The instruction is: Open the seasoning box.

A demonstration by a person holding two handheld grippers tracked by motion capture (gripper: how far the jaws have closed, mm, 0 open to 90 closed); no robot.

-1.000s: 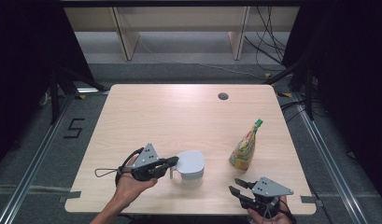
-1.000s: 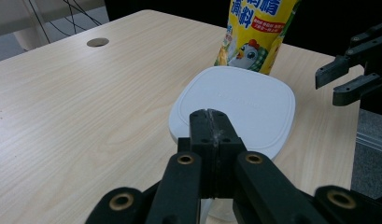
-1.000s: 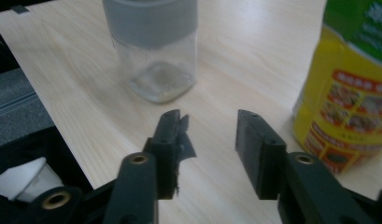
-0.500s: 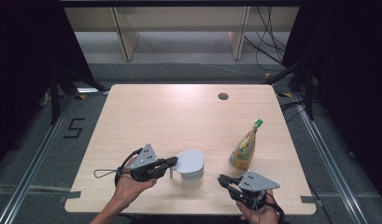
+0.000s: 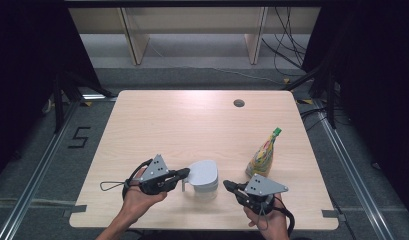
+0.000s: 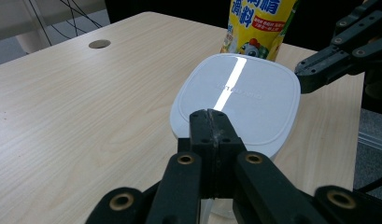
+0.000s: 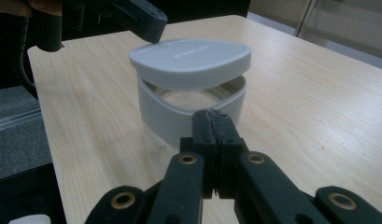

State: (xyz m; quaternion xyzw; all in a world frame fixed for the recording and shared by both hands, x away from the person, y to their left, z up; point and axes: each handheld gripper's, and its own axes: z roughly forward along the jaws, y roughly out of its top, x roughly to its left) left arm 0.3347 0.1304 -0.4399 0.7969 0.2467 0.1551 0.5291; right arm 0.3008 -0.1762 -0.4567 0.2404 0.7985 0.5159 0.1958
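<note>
Right gripper (image 5: pixel 232 188) slid toward the box (image 5: pixel 206 186), jaws now pressed together. Left gripper (image 5: pixel 184 173) pinches the lid (image 5: pixel 202 171); it could slip off.

Light's decent on the table (image 5: pixel 192 120), pitch dark off both side edges. Overhead strip glare streaks across the white lid (image 6: pixel 235 95) in the left gripper view. Close-up black jaws look soft, the far table edges blur out.
</note>
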